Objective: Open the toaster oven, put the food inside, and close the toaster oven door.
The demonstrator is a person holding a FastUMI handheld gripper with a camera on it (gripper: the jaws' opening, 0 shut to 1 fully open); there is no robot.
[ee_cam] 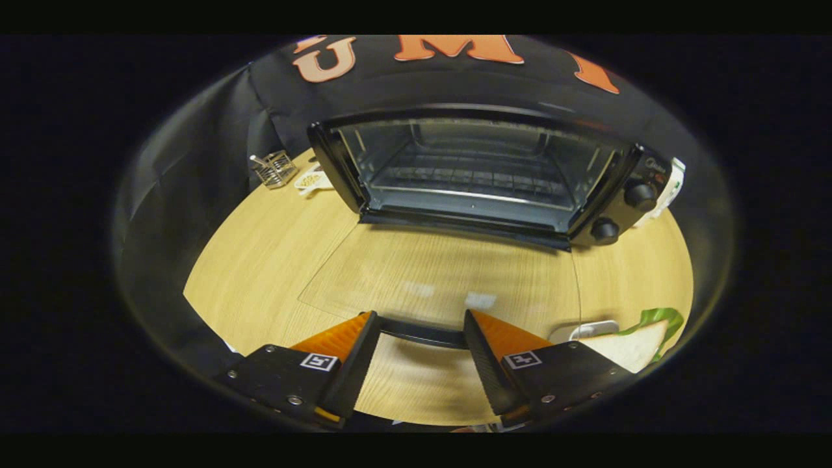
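One wire basket [273, 168] sits far left on the worktop [260, 260]; one toaster oven [481, 175] stands open, two knobs [640, 195] at right. The gripper [421, 328] is spread around the door handle [422, 333] — untouched. One bread slice [627, 348] lies right.

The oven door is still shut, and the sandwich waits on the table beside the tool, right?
Not quite: the gripper view shows the toaster oven with its glass door folded down open, handle between the tool's open fingers. The sandwich does wait beside it.
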